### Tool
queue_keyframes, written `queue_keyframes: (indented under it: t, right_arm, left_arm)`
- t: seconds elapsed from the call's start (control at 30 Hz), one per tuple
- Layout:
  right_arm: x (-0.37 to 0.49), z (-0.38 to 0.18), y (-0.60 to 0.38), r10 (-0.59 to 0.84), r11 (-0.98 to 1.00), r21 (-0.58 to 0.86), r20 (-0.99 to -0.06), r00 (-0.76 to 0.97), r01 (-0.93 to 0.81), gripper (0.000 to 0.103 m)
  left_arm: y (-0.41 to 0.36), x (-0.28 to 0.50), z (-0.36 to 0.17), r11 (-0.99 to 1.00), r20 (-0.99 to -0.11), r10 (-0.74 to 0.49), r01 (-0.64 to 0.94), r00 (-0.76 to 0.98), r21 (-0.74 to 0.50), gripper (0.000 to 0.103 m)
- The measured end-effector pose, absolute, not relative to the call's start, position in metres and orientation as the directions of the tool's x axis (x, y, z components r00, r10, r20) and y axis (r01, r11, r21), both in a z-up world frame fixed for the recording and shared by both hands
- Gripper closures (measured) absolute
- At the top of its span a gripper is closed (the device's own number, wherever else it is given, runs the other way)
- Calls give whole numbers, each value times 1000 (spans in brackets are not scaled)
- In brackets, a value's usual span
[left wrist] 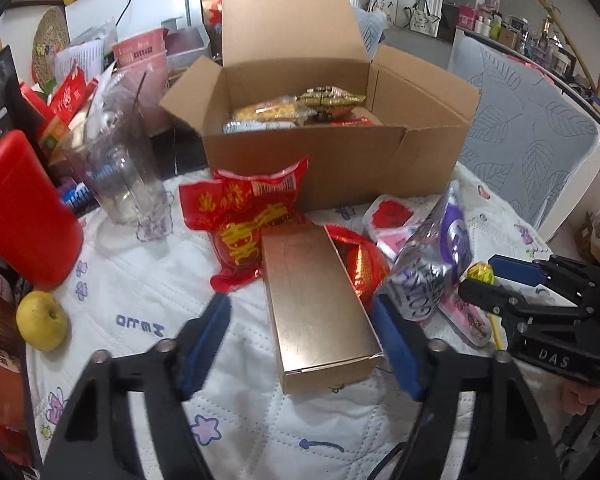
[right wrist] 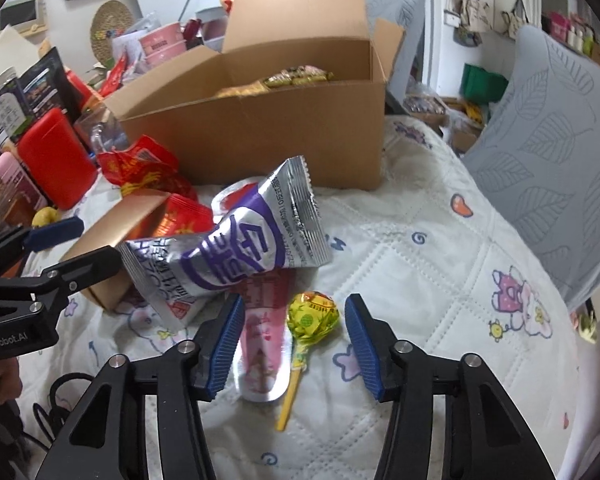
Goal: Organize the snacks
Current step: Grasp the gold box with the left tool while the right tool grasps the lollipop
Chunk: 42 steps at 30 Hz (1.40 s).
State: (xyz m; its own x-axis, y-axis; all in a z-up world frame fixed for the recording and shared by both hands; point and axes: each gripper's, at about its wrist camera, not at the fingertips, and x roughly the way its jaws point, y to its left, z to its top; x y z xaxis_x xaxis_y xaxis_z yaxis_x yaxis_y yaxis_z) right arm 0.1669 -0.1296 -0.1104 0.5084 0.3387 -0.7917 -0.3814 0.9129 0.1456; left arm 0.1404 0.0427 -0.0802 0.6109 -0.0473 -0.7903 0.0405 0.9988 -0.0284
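- The left tongs (left wrist: 300, 336) straddle the near end of the gold box (left wrist: 320, 308), which lies flat on the quilted surface (left wrist: 148, 280) with its long side running away from the camera. The right pad sits just beside the box's edge, while the left pad stands clear of it, so nothing is gripped yet. To take it well, I judge the tongs should shift so the box is centred, then close squarely on its long sides; thin card may dent under a hard squeeze.
- The right tongs (right wrist: 294, 344) stand partly open and empty, with the yellow-green lollipop (right wrist: 312, 316) lying between the pads on the quilt, its stick pointing toward the camera. A pink sachet (right wrist: 264, 356) lies just beside it, near the left pad. Close on the wrapped head, not the stick, and keep the sachet out.
- Both items likely belong in the open cardboard box (right wrist: 260, 136) behind, which already holds snacks.
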Motion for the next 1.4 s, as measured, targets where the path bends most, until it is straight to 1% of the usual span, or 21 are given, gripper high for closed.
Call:
queue_keyframes:
  t: [0.03,0.07,0.1,0.13,0.2,0.47,0.83,1.03,1.4]
  right_arm:
    - [169,-113,-130,339,915,156,-799,497,-373,55]
    - [171,-115,-131,343,914,166,-803,488,-370,55]
    - [172,-117,-131,347,914,174,-806,480,-368,60]
    - [174,-118,-131,342,916,174,-809,478,-362,62]
    - [174,-117,-133,333,921,167,-807,487,-353,77]
    - [159,-104,-142,392,906,229,-773,498,-357,77]
    - [113,-86,-136,445,873,231,-737,508,-430,77]
    - [104,-89,-134,445,871,231,-744,498,-434,77]
    - [102,-100,-135,429,879,231,-766,479,-418,77]
  left_arm:
    - [42,141,-82,998,-794,-56,46,606,-35,40]
    - [43,141,-84,998,-796,-64,49,602,-43,48]
    - [43,141,-86,998,-798,-69,52,598,-47,55]
    - [42,140,-86,998,-799,-63,48,598,-43,55]
    - [43,138,-85,998,-792,-63,46,608,-44,58]
    - [49,117,-70,998,-778,-59,31,625,-51,59]
    - [44,72,-56,997,-776,-74,44,627,-59,59]
    - [36,62,-70,997,-795,-70,58,602,-44,59]
    - [34,77,-98,996,-838,-80,73,540,-49,57]
